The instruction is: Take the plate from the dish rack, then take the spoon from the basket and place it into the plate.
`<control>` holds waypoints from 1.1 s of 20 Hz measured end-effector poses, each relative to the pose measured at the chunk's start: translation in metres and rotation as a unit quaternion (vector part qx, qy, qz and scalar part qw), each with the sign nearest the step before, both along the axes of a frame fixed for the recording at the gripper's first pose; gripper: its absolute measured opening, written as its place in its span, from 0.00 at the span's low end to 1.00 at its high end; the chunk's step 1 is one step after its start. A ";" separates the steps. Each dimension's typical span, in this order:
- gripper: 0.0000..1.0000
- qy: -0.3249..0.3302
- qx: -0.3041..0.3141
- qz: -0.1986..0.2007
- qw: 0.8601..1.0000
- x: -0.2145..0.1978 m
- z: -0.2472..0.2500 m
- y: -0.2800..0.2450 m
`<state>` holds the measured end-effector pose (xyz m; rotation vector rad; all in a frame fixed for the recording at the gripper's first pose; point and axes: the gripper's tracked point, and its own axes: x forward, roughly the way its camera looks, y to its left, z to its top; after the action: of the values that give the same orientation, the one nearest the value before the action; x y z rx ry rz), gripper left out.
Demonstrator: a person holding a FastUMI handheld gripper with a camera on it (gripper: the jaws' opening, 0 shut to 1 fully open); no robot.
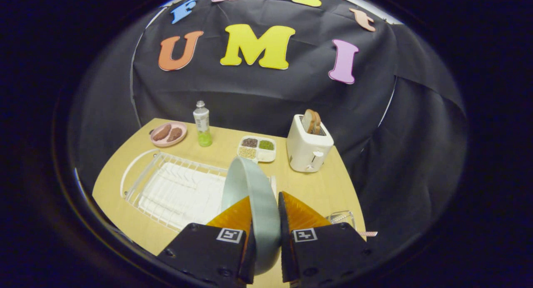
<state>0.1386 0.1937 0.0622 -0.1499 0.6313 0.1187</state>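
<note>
claw (265, 213) clamped on upright plate (250, 192), above dish rack (166, 188)

Plate's (250, 196) lower rim hidden between the fingers, basket (342, 217) at 4 o'clock mostly behind right finger, spoon (368, 234) barely peeking out.

A light wooden table (316, 188) with a rounded far edge stands against the booth's black cloth wall (266, 92) (creased, hanging in folds at the right). Lighting is dim and even; the surroundings beyond the table fall into darkness.
</note>
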 end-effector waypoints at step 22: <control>0.29 0.201 0.428 -0.084 0.877 -0.134 -0.210 0.002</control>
<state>0.0046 0.1962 -0.1476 0.8091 0.9493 0.2549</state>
